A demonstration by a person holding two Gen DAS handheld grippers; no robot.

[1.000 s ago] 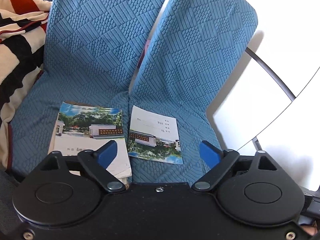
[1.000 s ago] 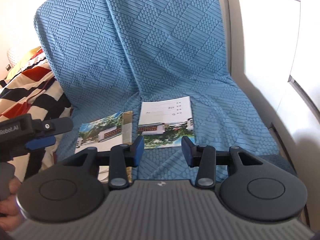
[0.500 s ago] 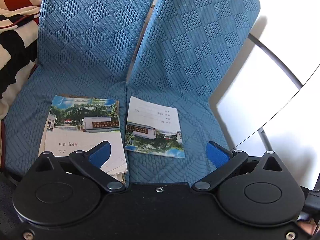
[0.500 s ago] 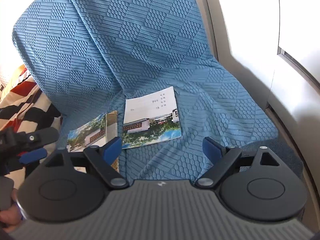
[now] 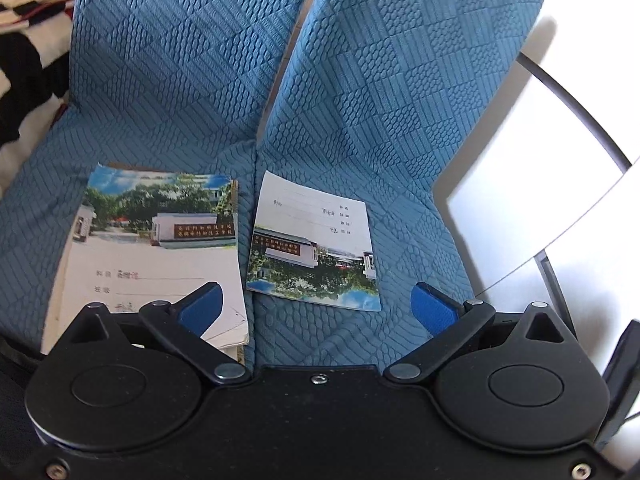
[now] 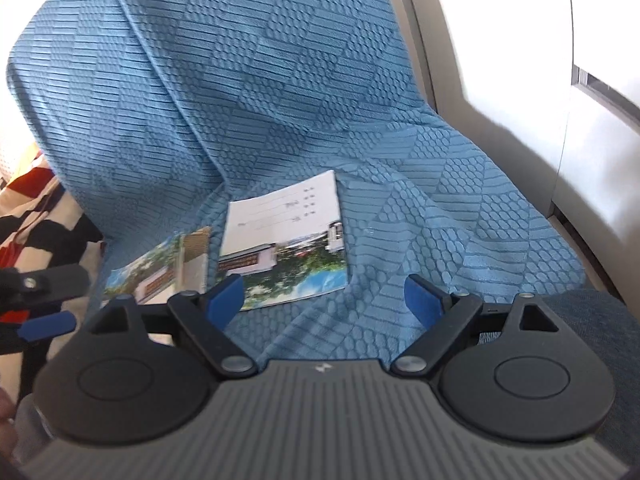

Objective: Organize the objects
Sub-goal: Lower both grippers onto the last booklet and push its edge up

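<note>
Both claws spread wide, empty: left claw (image 5: pixel 316 312), right claw (image 6: pixel 324 300). Single booklet (image 5: pixel 314 242) lies just ahead of both, beside the stack (image 5: pixel 156 248) at left-front. Nothing gathered yet; judged early, booklet not yet stacked.

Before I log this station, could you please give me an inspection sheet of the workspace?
Surface: blue quilted fabric cover draped over a seat.
Job's things: single thin photo-cover notebook lying flat, upside down; stack of photo-cover notebooks beside it, apart.
Clutter: nothing seen.
Grippers: left tongs open, empty; right tongs open, empty.
Cables: nothing seen.
Surroundings: striped red, black and white blanket; white panel.
</note>
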